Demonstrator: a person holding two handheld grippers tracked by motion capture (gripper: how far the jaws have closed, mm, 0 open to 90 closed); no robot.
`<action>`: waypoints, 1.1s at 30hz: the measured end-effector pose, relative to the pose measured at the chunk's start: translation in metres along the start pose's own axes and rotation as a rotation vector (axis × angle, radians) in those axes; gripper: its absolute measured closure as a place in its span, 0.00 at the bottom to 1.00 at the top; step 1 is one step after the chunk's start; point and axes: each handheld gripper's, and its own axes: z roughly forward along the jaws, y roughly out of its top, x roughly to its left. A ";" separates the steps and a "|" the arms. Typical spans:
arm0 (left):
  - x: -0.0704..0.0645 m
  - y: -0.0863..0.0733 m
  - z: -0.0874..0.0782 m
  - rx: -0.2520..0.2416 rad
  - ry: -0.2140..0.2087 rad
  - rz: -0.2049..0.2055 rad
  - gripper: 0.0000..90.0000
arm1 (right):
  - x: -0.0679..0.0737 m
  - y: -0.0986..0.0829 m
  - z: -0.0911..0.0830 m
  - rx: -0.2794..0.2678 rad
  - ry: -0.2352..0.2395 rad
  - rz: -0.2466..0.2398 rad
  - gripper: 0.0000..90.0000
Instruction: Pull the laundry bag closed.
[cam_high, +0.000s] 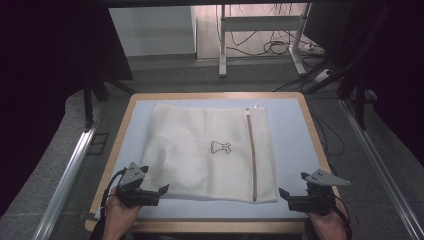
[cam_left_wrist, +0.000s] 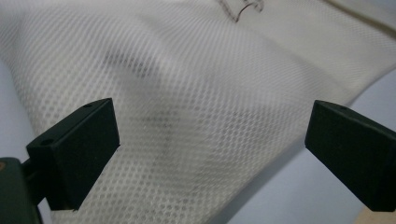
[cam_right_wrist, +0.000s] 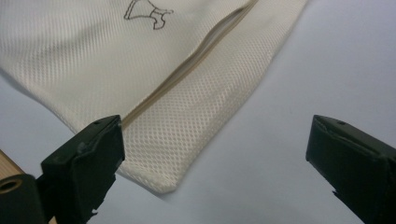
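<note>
Cream mesh zippered laundry bag (cam_high: 210, 152) lies flat, ready to grab; my left gripper (cam_high: 150, 192) and right gripper (cam_high: 292, 196) flank its near corners, jaws wide, empty.

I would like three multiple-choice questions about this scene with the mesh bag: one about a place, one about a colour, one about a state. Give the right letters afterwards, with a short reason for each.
1. Where does the zipper run on the mesh bag?
A. along its left edge
B. near its right edge, from the far side to the near side
C. across its middle, from left to right

2. What colour is the mat under the bag?
A. light blue-grey
B. red
C. dark green

3. How are the left claw and the right claw?
A. both shut on the bag
B. left shut, right open
C. both open, holding nothing

Answers: 1 B, the high view shows the tan strip near the right edge. 2 A, pale blue-grey shows all around the bag. 3 C, each gripper view shows its jaws wide apart with nothing between.
</note>
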 end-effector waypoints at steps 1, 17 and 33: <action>0.000 0.000 0.000 0.000 0.000 0.000 0.02 | 0.000 0.000 0.000 0.000 0.000 0.000 0.04; -0.002 0.002 0.003 -0.007 0.037 0.048 0.02 | -0.013 -0.006 0.002 0.006 0.052 0.014 0.01; -0.010 0.007 0.004 -0.009 -0.003 0.038 0.02 | -0.011 -0.005 0.003 0.015 0.066 0.006 0.02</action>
